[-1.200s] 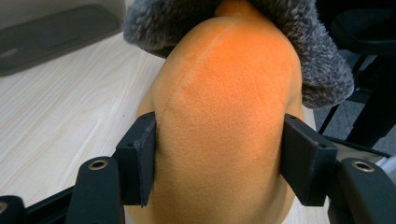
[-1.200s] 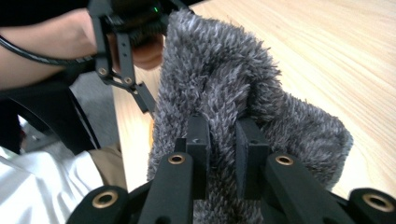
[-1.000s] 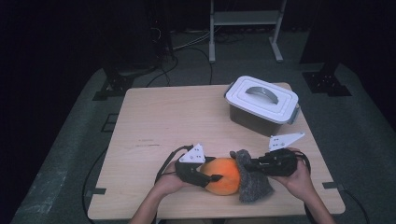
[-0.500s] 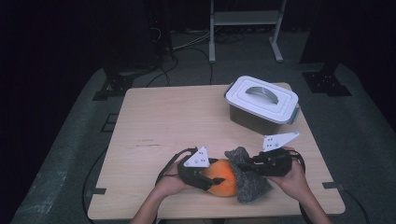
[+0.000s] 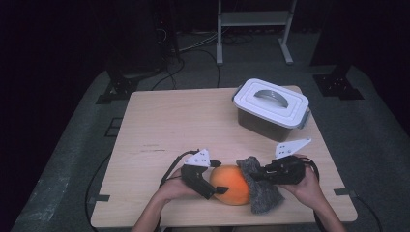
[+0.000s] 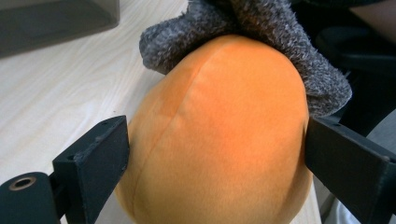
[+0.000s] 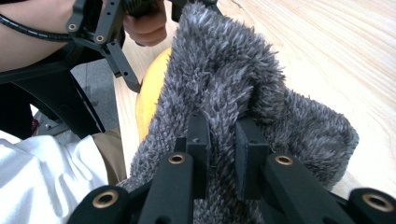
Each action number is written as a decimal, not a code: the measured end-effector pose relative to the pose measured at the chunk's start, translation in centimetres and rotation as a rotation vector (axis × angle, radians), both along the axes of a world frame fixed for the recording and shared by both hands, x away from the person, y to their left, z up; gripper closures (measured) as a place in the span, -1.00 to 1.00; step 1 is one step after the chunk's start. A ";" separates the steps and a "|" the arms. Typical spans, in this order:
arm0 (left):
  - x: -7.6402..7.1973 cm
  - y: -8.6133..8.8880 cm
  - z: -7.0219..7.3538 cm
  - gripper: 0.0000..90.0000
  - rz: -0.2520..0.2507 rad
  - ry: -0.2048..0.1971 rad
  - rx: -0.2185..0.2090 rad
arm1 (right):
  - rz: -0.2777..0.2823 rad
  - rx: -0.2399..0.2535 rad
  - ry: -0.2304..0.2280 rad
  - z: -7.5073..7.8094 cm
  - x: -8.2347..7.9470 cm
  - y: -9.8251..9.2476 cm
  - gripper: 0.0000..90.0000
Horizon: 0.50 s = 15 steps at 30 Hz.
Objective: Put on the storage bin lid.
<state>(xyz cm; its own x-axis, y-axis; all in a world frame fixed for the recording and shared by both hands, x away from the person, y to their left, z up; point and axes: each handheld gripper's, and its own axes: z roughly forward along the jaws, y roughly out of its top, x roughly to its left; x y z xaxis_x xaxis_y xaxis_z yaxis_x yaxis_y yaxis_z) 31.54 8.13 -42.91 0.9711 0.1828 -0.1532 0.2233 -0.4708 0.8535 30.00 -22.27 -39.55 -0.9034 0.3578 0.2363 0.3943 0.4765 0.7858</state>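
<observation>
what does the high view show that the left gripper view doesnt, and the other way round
The high view takes in the whole table, the white lidded box and both hands, with the right claw shut on the grey fuzzy cloth. The left gripper view gives a close look at the left claw, its jaws just opened, on either side of the orange plush ball, and the ball's seam. Both show ball, cloth and tabletop.

A: Right gripper [image 7: 218,154]?
B: Jaws pinched on the grey fuzzy cloth [image 7: 243,93], fold caught between the pads.
A: Around the cloth?
B: Orange ball [image 7: 150,95] touching its left edge, left gripper [image 7: 109,35] beyond the ball, wooden table [image 7: 345,56] right of the cloth.
</observation>
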 end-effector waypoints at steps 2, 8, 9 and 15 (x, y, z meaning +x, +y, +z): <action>0.0 0.0 -0.2 -0.83 0.001 0.006 -0.009 | 0.003 -0.001 0.007 -0.1 0.1 -0.1 0.73; -0.2 0.4 -0.1 -0.35 0.014 -0.008 -0.007 | 0.004 0.005 0.021 -0.3 0.2 -0.4 0.73; -0.3 0.4 0.1 -0.27 0.015 -0.022 -0.006 | 0.004 0.006 0.019 -0.3 0.2 -0.5 0.73; -0.6 0.9 1.8 -0.14 0.033 -0.095 0.024 | -0.009 -0.003 0.026 -0.4 0.3 -1.0 0.73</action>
